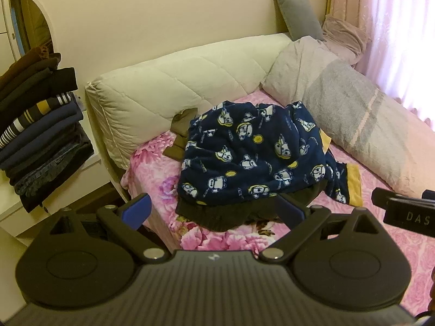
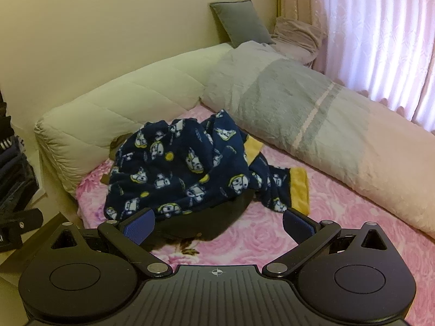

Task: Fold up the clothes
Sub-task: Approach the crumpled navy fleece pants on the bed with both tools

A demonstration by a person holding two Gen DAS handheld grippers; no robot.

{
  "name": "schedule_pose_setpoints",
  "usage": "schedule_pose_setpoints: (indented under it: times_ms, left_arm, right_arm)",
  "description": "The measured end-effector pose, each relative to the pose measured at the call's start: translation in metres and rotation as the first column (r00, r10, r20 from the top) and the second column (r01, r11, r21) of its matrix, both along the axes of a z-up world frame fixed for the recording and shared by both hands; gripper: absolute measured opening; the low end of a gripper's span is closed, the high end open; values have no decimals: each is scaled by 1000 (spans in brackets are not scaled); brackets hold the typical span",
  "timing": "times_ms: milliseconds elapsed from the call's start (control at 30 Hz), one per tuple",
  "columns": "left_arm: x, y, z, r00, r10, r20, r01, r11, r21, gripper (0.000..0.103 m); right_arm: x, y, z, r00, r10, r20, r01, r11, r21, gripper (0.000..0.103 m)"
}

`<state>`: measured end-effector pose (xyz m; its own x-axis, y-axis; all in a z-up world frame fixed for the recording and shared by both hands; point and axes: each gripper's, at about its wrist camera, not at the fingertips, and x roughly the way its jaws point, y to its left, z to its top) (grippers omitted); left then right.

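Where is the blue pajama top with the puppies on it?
The pajama top lies crumpled mid-bed on the pink sheet in both views, near the white headboard cushion, left of the long grey pillow.

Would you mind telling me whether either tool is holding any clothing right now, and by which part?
Nothing is held. The left tool and right tool are both open, short of the navy cartoon-print fleece garment heaped on the bed.

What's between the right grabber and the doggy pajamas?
Only bare pink flowered bedsheet and a dark garment poking out under the navy doggy pajamas. The right gripper is open; the right wrist view shows it.
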<state>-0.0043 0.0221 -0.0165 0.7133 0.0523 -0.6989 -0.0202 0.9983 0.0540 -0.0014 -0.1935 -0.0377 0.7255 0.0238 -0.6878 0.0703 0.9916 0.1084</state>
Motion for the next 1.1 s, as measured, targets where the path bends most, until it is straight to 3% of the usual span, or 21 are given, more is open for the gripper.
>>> schedule_pose_setpoints:
  times_ms: [567, 1100]
  left_arm:
    - [-43, -24, 21, 995, 95, 38, -95, 995, -16, 97]
    - [-95, -69, 19, 987, 146, 61, -144, 989, -34, 97]
  right_arm:
    - [-20, -24, 23, 996, 82, 45, -82, 997, 0, 103]
    - [-65, -66, 26, 987, 142, 72, -142, 990, -2, 103]
